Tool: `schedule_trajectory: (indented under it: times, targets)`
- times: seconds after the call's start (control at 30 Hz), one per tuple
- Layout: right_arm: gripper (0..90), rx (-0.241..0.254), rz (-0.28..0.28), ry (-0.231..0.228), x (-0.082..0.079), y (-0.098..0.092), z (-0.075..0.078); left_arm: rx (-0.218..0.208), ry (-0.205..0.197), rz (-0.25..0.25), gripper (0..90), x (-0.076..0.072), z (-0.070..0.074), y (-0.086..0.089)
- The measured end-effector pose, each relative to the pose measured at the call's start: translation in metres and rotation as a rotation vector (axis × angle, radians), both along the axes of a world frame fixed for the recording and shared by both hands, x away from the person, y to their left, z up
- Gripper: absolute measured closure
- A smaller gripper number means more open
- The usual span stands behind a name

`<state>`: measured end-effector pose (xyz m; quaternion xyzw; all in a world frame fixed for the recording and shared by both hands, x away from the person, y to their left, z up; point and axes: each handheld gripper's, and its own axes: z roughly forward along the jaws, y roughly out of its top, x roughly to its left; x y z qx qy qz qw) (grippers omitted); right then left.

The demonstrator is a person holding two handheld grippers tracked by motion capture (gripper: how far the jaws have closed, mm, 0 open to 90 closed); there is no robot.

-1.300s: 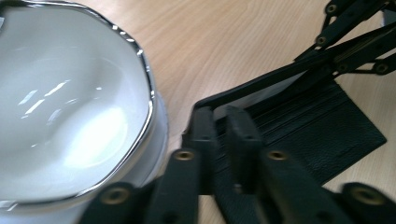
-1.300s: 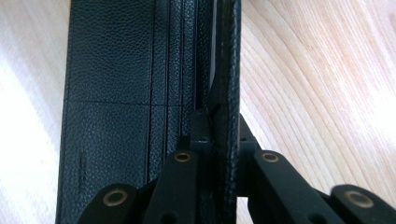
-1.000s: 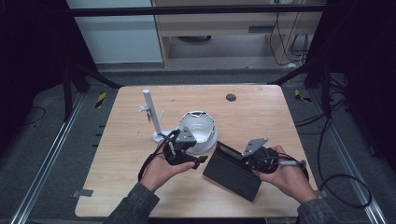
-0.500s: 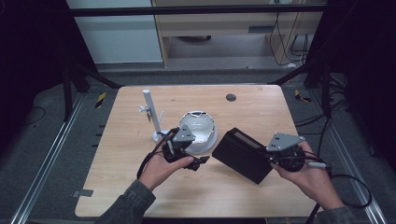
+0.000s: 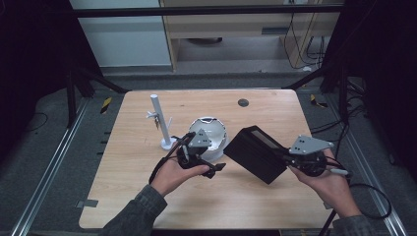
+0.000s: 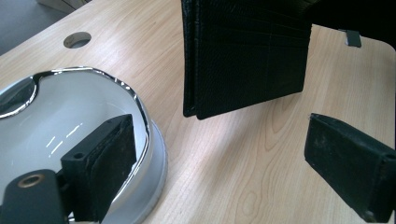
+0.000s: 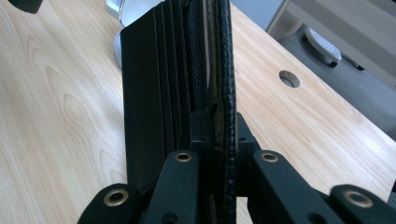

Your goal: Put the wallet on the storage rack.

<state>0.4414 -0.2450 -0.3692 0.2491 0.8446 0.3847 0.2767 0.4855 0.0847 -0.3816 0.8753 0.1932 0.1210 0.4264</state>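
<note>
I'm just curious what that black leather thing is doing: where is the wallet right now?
In the high view the black wallet hangs above the table's right half, clamped in the right gripper, just right of the white bowl.

The black leather wallet (image 5: 256,152) hangs tilted above the table, lifted off the wood, at about four o'clock from the table's middle. It is folded nearly shut, card slots showing, with one edge pinched.

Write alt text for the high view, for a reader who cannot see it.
The right gripper holds a black wallet lifted off a wooden table. The left gripper, jaws open and empty, sits beside a shiny white bowl. A white stand rises at left.
</note>
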Motion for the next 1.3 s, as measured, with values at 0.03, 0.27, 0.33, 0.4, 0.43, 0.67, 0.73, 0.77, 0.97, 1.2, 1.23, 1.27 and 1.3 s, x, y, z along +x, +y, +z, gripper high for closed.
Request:
schedule_trajectory:
  times: [0.03, 0.27, 0.33, 0.4, 0.43, 0.67, 0.73, 0.77, 0.97, 1.2, 1.23, 1.27, 1.3]
  targets:
    - [84.8, 0.006, 0.0, -0.003, 0.0, 0.001, 0.0, -0.002, -0.003, -0.003, 8.6, 0.001, 0.001, 0.0]
    - [84.8, 0.03, 0.016, -0.023, -0.002, 0.009, 0.005, -0.048, 0.011, 0.002, 7.4, 0.007, 0.01, 0.001]
    - [84.8, 0.031, 0.021, -0.026, -0.003, 0.011, 0.005, -0.052, 0.009, 0.008, 8.7, 0.008, 0.011, 0.001]
    - [84.7, 0.042, 0.036, -0.029, -0.004, 0.015, 0.006, -0.055, 0.004, 0.009, 8.9, 0.008, 0.013, 0.0]
    - [84.7, 0.045, 0.039, -0.031, -0.004, 0.017, 0.006, -0.049, 0.005, -0.001, 8.8, 0.009, 0.014, -0.001]
    - [84.8, 0.055, 0.056, -0.033, -0.005, 0.024, 0.006, -0.054, 0.0, -0.002, 8.7, 0.009, 0.015, -0.001]
    - [84.7, 0.057, 0.065, -0.031, -0.004, 0.027, 0.006, -0.053, -0.001, -0.007, 8.8, 0.009, 0.016, -0.002]
    - [84.7, 0.057, 0.065, -0.03, -0.004, 0.027, 0.006, -0.053, -0.001, -0.006, 8.8, 0.009, 0.016, -0.003]
    - [84.7, 0.065, 0.074, -0.035, -0.004, 0.03, 0.007, -0.043, 0.013, -0.005, 9.3, 0.015, 0.011, -0.004]
    - [84.7, 0.07, 0.076, -0.034, -0.005, 0.028, 0.007, -0.046, 0.032, -0.009, 10.2, 0.019, 0.008, -0.007]
    - [84.7, 0.071, 0.078, -0.036, -0.005, 0.028, 0.008, -0.045, 0.035, -0.01, 10.2, 0.019, 0.007, -0.008]
    - [84.7, 0.072, 0.077, -0.037, -0.005, 0.028, 0.008, -0.042, 0.036, -0.01, 10.2, 0.02, 0.006, -0.008]
    - [84.7, 0.074, 0.077, -0.037, -0.005, 0.028, 0.008, -0.042, 0.036, -0.01, 10.3, 0.02, 0.006, -0.008]
